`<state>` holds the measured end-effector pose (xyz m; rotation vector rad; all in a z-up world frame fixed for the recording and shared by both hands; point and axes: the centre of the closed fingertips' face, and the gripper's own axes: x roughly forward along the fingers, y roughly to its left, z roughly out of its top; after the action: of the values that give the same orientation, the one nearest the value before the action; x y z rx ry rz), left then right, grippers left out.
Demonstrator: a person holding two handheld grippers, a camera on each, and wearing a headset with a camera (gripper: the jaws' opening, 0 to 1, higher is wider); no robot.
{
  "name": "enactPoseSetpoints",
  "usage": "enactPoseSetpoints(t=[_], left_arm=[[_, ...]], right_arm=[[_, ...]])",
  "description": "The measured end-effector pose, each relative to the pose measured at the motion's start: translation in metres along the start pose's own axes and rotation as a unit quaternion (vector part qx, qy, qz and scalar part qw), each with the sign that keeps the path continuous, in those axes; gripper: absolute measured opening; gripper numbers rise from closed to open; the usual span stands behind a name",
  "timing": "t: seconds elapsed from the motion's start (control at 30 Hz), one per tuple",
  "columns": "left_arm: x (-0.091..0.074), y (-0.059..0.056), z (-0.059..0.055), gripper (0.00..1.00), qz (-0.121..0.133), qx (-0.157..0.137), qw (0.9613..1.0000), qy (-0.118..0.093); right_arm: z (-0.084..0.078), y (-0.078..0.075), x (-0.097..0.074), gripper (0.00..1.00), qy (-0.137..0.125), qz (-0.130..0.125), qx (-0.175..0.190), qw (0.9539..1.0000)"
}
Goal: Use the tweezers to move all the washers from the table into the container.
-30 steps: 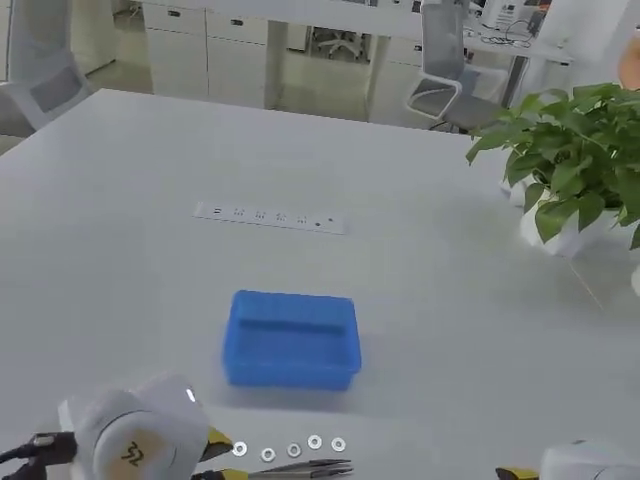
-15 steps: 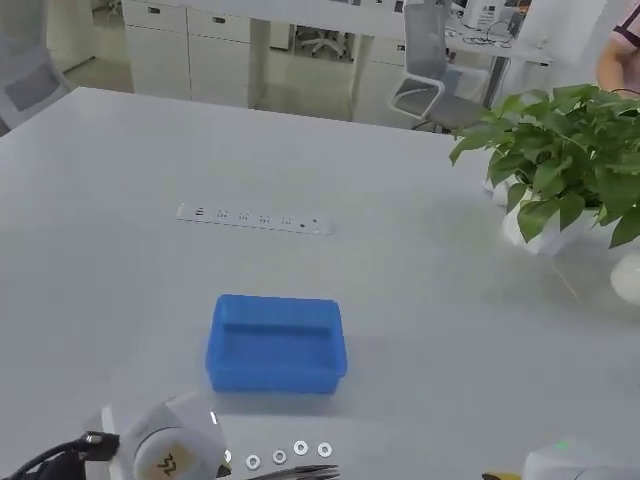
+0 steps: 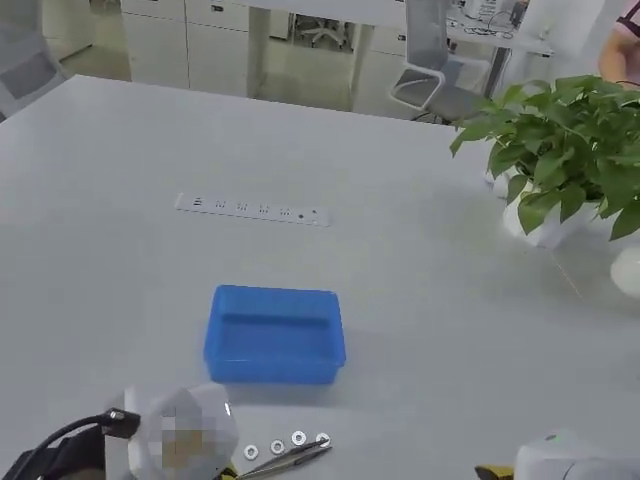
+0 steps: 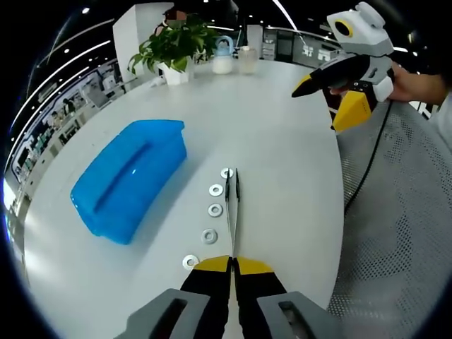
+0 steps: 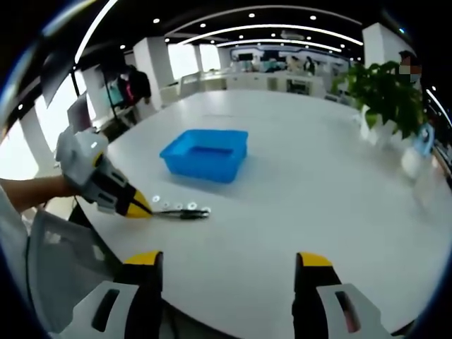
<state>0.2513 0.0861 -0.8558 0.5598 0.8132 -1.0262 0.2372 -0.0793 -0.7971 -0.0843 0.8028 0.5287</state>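
Note:
Several small metal washers (image 3: 298,438) lie in a row near the table's front edge, also seen in the left gripper view (image 4: 215,210). Behind them stands the blue container (image 3: 275,335) (image 4: 131,176) (image 5: 205,153). My left gripper (image 4: 232,265) (image 3: 226,473) is shut on the tweezers (image 4: 231,212) (image 3: 290,455), whose tips rest beside the washer (image 4: 226,172) at the far end of the row. My right gripper (image 5: 227,260) (image 4: 332,95) (image 3: 495,470) hovers open, off to the right of the washers, with nothing between its jaws.
A white power strip (image 3: 250,210) lies beyond the container. A potted plant (image 3: 560,150) (image 5: 385,92) stands at the table's far right. The white table (image 3: 440,300) has bare room right of the container. An office chair (image 3: 430,60) stands past the far edge.
The tweezers have swung from lying level along the front edge to pointing at the end washer. The head camera has shifted slightly.

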Motion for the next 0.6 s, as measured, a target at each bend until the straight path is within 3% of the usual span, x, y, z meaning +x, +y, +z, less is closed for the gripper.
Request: enactPoseSetpoints(t=[0.2,0.4,0.6], left_arm=[[-0.019,-0.002,0.012,0.0,0.014,0.005,0.9997,-0.018],[-0.049,-0.003,0.035,0.0,0.031,-0.005,0.9978,-0.059],[-0.076,-0.004,0.052,0.0,0.039,-0.034,0.9937,-0.099]], right_arm=[[0.002,0.006,0.002,0.75,0.002,0.006,-0.023,0.9997],[-0.001,0.01,0.002,0.74,0.011,-0.001,-0.06,0.9982],[0.0,0.01,0.001,0.74,0.008,-0.002,-0.062,0.9981]])
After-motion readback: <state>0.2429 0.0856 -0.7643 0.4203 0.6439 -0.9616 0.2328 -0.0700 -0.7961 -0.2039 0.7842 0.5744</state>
